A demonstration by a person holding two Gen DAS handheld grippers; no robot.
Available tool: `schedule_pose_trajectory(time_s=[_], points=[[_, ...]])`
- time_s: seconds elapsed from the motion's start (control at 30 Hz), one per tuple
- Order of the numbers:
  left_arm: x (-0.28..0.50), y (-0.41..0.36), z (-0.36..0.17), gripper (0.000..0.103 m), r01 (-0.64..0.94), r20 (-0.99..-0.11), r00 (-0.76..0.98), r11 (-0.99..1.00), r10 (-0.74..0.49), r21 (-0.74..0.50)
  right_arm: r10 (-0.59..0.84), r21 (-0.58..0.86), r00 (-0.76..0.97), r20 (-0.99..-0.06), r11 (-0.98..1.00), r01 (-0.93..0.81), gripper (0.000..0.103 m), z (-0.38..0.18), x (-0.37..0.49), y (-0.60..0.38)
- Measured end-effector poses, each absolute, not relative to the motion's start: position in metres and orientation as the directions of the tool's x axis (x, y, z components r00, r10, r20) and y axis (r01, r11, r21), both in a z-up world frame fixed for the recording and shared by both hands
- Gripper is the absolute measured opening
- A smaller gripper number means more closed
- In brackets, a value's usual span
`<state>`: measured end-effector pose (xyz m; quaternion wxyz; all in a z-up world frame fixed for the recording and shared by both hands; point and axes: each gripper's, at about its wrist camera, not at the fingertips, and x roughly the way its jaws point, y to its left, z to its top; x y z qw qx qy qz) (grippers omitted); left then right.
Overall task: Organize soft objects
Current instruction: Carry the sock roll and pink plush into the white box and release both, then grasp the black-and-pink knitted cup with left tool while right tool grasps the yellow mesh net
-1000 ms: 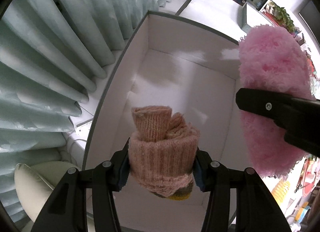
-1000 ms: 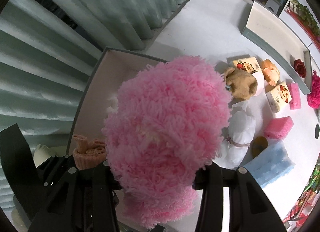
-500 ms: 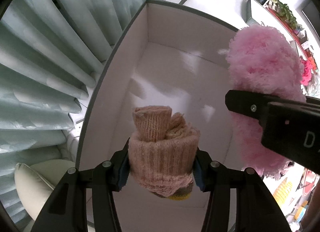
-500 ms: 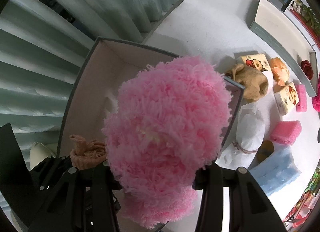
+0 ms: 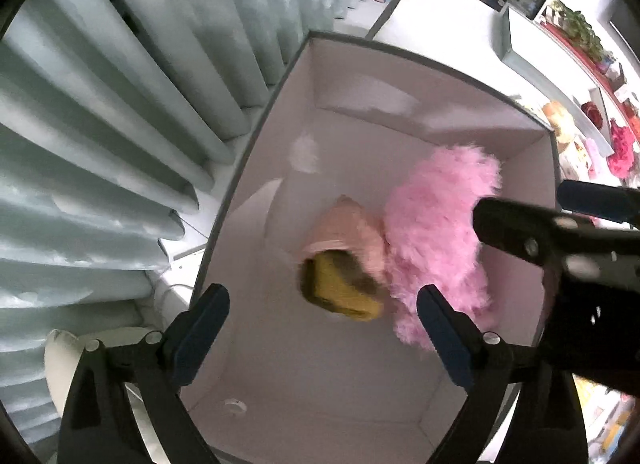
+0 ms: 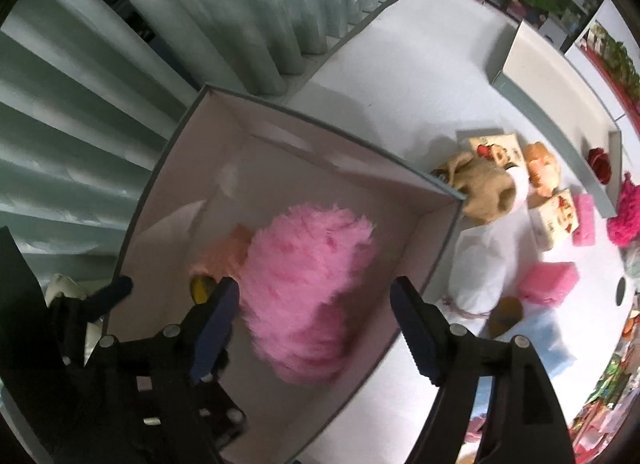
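Note:
A peach knitted sock roll [image 5: 344,260] with a yellow end lies inside the grey-rimmed white box [image 5: 256,136]. A fluffy pink plush [image 5: 436,240] lies beside it on its right, touching it. Both also show in the right wrist view, the sock roll [image 6: 224,256] and the plush [image 6: 308,284], inside the box [image 6: 160,168]. My left gripper [image 5: 320,320] is open and empty above the box. My right gripper [image 6: 312,320] is open and empty above the plush.
On the white table right of the box lie a tan plush [image 6: 484,188], a white cloth bundle [image 6: 480,272], pink sponges [image 6: 548,280], a blue pad [image 6: 548,344] and small printed cartons [image 6: 556,216]. A second tray [image 6: 560,76] stands farther back. Curtains [image 5: 100,124] hang on the left.
Both grippers have opened. The sock roll and the pink plush have dropped from the fingers into the box and lie side by side.

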<state>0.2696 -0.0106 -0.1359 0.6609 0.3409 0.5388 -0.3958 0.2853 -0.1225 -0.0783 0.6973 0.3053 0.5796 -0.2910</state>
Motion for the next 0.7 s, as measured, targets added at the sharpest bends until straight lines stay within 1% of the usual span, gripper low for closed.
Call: schedule_pose_trajectory(time_s=[0.07,0.1,0.13,0.17,0.2,0.3,0.4,0.47,0.7], points=[[0.27,-0.011,-0.135,0.098,0.892,-0.983,0.095,0.451,-0.16,0.012,-0.062,0.073,0.147,-0.987,0.644,0.761,0.085,-0.073,0.283,-0.119],[0.27,-0.01,-0.133,0.102,0.893,-0.983,0.095,0.45,-0.159,0.014,-0.062,0.078,0.152,-0.986,0.64,0.764,0.087,-0.07,0.28,-0.118],[0.269,-0.009,-0.131,0.102,0.894,-0.982,0.094,0.449,-0.163,0.011,-0.057,0.088,0.16,-0.986,0.635,0.768,0.093,-0.068,0.276,-0.117],[0.271,-0.008,-0.13,0.102,0.891,-0.982,0.088,0.454,-0.168,0.002,-0.055,0.095,0.166,-0.985,0.628,0.773,0.102,-0.066,0.271,-0.116],[0.271,-0.006,-0.128,0.102,0.887,-0.982,0.089,0.461,-0.168,0.002,-0.069,0.083,0.159,-0.985,0.62,0.78,0.103,-0.065,0.267,-0.116],[0.272,-0.002,-0.123,0.102,0.889,-0.981,0.106,0.457,-0.163,0.021,-0.08,0.107,0.192,-0.978,0.597,0.795,0.103,-0.058,0.256,-0.112],[0.267,-0.001,-0.118,0.102,0.899,-0.984,0.066,0.437,-0.165,-0.013,-0.075,0.136,0.217,-0.973,0.572,0.809,0.103,-0.052,0.243,-0.107],[0.26,0.001,-0.111,0.102,0.909,-0.983,0.066,0.416,-0.17,-0.011,-0.063,0.153,0.224,-0.973,0.554,0.818,0.103,-0.051,0.231,-0.106],[0.211,-0.007,-0.09,0.102,0.955,-0.98,0.048,0.295,-0.194,-0.011,-0.078,0.174,0.23,-0.97,0.434,0.884,0.103,-0.044,0.151,-0.096]])
